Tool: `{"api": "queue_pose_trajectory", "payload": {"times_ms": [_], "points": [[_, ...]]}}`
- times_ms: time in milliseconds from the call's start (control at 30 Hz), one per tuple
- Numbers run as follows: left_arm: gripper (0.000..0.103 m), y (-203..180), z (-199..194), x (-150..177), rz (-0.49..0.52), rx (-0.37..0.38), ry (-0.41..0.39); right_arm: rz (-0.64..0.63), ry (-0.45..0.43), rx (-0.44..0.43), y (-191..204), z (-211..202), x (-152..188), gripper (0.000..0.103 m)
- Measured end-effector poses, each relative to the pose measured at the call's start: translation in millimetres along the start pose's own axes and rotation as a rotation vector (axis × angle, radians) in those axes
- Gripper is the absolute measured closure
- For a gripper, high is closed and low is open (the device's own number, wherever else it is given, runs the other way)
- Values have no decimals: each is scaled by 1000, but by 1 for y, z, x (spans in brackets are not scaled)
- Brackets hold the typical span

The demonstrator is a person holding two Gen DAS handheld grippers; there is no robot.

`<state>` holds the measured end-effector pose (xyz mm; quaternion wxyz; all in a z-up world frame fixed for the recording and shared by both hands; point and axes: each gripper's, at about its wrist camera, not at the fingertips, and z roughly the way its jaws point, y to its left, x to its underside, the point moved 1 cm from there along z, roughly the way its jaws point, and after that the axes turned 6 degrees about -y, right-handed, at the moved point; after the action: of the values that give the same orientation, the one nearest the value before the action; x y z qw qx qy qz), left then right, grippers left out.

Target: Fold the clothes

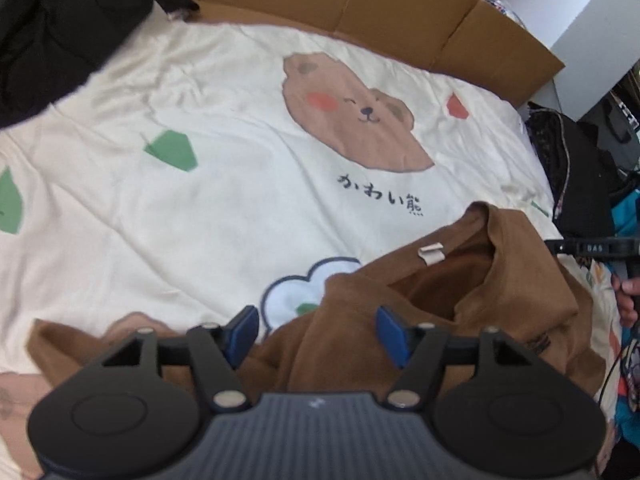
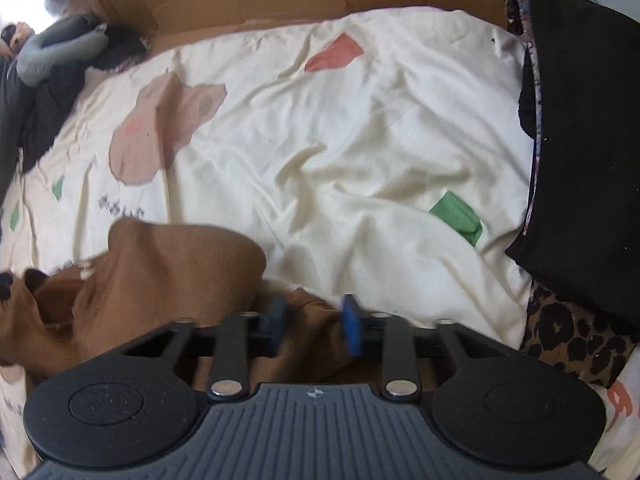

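Observation:
A brown garment [image 1: 500, 280] lies crumpled on the cream bear-print cover [image 1: 200, 200]. Its neck opening faces up, with a small white label [image 1: 431, 253] at the collar. My left gripper [image 1: 317, 330] hangs over the garment's near edge. It is open wide, with brown cloth under the gap and neither pad pressing. In the right wrist view the same garment [image 2: 160, 272] bunches at the lower left. My right gripper [image 2: 313, 318] stands narrowly open with a ridge of brown cloth between its blurred blue pads [image 2: 276, 316].
Cardboard sheets [image 1: 400, 8] line the far edge of the cover [image 2: 360, 140]. Dark clothes [image 1: 48, 40] are piled at the far left. A black garment [image 2: 580, 140] and leopard-print fabric [image 2: 572, 340] lie at the right. A hand [image 1: 628, 296] shows at the right edge.

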<state>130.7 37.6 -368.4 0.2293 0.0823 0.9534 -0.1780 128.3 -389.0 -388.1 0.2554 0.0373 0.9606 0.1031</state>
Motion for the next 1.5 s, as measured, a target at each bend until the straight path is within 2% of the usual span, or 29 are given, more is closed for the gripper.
{"api": "queue_pose_trajectory", "payload": {"times_ms": [33,133,267,567,667,700,733,767,833,967,1100,1233,1300,1333,1367,1400,1433,1500], "points": [[35,0,4,0,-5,6,8,1,-3,-4,-1,-2,0,99],[36,-2,10,-3,-20,11,7,11,-24,-3,-3,-10,0,102],[36,-2,18,-12,-78,42,14,25,-53,39,-1,-25,-2,103],[38,5,55,-28,-124,9,105,9,-123,70,10,-66,-2,103],[53,2,63,-27,-121,33,148,19,-125,82,9,-74,-1,103],[66,0,63,-26,-115,45,162,15,-125,89,10,-77,0,103],[84,-2,63,-25,-110,57,175,19,-125,95,9,-80,0,103],[90,-3,61,-24,-102,56,178,28,-125,98,8,-82,-1,103],[94,-6,55,-23,-87,49,182,28,-140,142,4,-91,-2,103],[96,-12,29,-28,-67,60,142,68,-163,206,-14,-109,-5,103],[96,-20,5,-29,-35,78,111,91,-156,195,-25,-107,-1,103],[96,-23,-12,-24,-10,56,103,69,-118,134,-12,-81,-3,102],[96,-20,-20,-19,-10,40,104,27,-105,110,-1,-68,-8,97],[96,-17,-24,-16,-15,31,109,11,-99,100,3,-62,-10,89],[96,-14,-29,-12,-20,21,114,-1,-91,93,7,-55,-12,72],[96,-11,-33,-7,-25,11,120,-13,-84,86,9,-49,-14,67],[96,-8,-36,-3,-30,2,127,-24,-72,80,11,-42,-15,63],[96,-3,-43,6,-30,-17,144,-34,-37,69,14,-27,-14,63]]}}
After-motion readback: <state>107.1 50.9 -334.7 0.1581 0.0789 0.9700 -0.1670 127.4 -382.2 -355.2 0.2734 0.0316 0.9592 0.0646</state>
